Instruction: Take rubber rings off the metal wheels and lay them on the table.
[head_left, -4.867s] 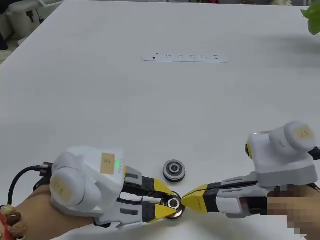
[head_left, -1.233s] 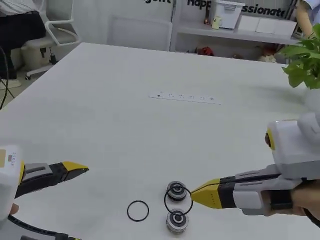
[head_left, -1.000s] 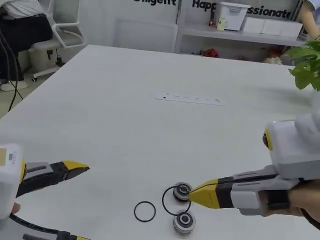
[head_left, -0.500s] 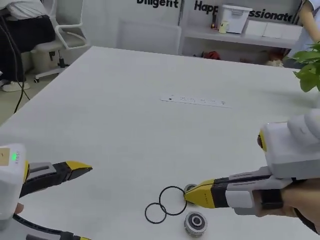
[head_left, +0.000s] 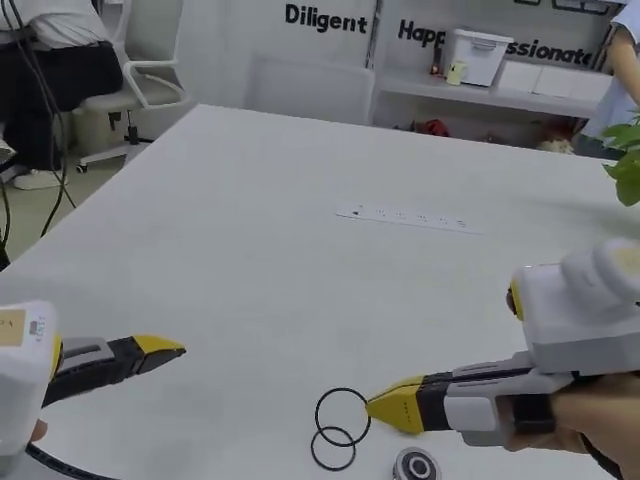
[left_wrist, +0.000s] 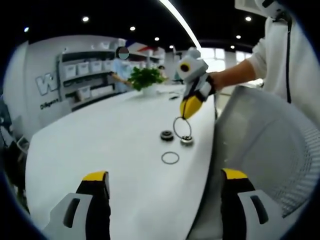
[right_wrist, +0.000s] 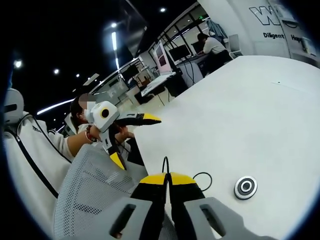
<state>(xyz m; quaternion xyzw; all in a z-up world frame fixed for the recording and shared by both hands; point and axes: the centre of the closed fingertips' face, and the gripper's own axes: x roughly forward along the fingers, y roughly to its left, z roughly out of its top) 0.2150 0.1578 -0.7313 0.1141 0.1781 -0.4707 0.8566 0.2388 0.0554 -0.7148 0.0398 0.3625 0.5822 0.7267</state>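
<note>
Below my right gripper (head_left: 372, 405), jaws shut on a ring (head_left: 342, 411), bare table (head_left: 300, 250) lies just beside the laid ring (head_left: 333, 449); left gripper (left_wrist: 165, 175) gapes empty, well apart.

Two rubber rings (head_left: 318, 410) (head_left: 333, 469); two metal wheels (left_wrist: 166, 135) (left_wrist: 187, 141).

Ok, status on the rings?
Right gripper shut on one rubber ring, held off the table. Left gripper open, idle. Other ring lies flat. Nothing blocking.
</note>
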